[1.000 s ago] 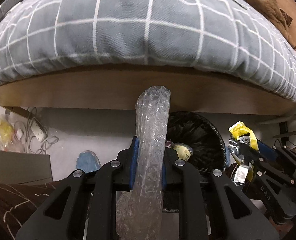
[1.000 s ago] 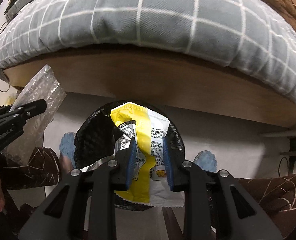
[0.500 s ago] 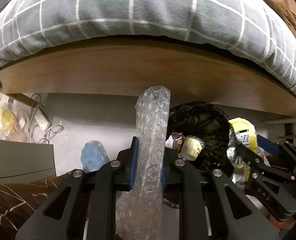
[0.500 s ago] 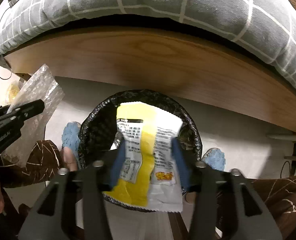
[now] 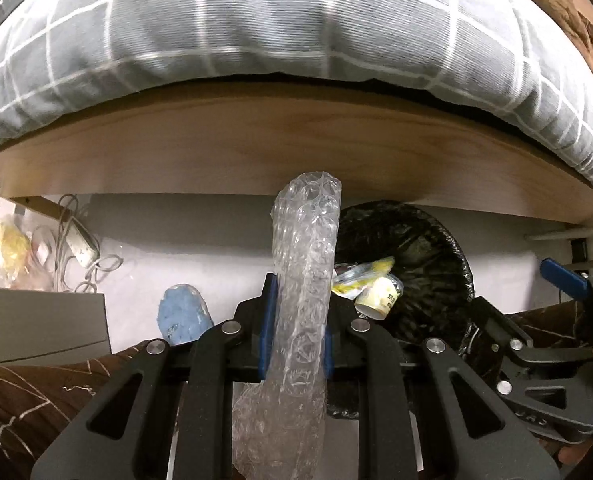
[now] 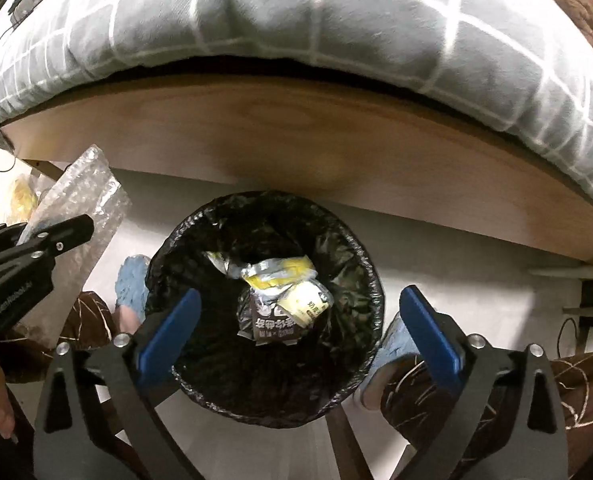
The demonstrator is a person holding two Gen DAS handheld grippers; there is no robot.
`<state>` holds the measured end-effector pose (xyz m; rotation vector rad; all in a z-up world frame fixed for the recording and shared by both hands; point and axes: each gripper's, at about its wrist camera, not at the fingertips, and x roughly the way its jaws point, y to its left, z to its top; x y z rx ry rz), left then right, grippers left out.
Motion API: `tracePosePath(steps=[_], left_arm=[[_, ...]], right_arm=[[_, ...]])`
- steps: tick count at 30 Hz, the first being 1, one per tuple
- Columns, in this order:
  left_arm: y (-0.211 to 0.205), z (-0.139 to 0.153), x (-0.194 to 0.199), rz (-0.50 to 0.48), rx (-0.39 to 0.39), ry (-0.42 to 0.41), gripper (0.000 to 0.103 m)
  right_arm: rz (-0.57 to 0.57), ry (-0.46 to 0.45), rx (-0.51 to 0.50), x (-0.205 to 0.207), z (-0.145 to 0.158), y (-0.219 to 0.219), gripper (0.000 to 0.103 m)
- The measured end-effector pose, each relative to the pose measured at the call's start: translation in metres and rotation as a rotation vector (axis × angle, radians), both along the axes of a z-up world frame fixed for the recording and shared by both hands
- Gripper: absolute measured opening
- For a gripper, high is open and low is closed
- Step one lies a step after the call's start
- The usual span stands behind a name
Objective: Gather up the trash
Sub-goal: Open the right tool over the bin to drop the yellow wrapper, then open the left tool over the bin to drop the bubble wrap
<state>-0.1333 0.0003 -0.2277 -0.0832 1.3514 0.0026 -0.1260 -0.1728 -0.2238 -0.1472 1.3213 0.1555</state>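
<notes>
clear bubble wrap, a long crumpled strip of it (image 5: 302,300), is standing pinched between the blue pads of the left gripper (image 5: 296,328), whose jaws are pressing together on it about mid-length, one end rising past the fingertips and the other trailing back toward the camera. the round bin lined with a black plastic bag (image 6: 372,280) is sitting on the pale floor just ahead and to the right of that gripper, not yet under it.

the right gripper (image 6: 296,320) is hanging directly above the bin mouth with its jaws having just been opening; they are now standing wide apart with nothing between them, and the yellow and white snack wrapper (image 6: 274,274) is lying inside the liner, beside a small cream cup (image 6: 306,306) and a dark printed packet (image 6: 274,322).

the step in hand is likely dropping the strip in. doing it well is probably meaning sliding the left gripper rightward until the strip's lower end is hanging over the middle of the opening, while the right gripper is clearing away so the two are not colliding. since the strip is long and light, letting go near the rim is risking it draping over the edge or drifting toward the blue slippers (image 6: 132,284) beside the bin; lowering it so its tail is already inside the liner before spreading the jaws seems safer.
</notes>
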Motion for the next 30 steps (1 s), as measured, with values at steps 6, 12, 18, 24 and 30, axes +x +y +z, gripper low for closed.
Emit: tracePosePath(steps=[6, 12, 18, 24, 30], left_arm=[[-0.022, -0.001, 0.004, -0.034, 0.001, -0.001, 0.018], [-0.050, -0.007, 0.006, -0.083, -0.011, 0.012, 0.018], [-0.078, -0.012, 0.008, -0.134, -0.009, 0.017, 0.019], [-0.095, -0.014, 0.007, -0.167, 0.002, 0.013, 0.023], [-0.102, -0.016, 0.005, -0.188, 0.035, 0.016, 0.049]], right_arm=[[-0.039, -0.030, -0.009, -0.001, 0.010, -0.022, 0.096], [-0.112, -0.067, -0.027, -0.002, 0.026, -0.055, 0.096], [-0.170, -0.083, -0.039, -0.004, 0.032, -0.080, 0.096], [-0.198, -0.085, -0.045, -0.007, 0.026, -0.091, 0.096], [-0.206, -0.084, -0.050, -0.008, 0.023, -0.090, 0.096]])
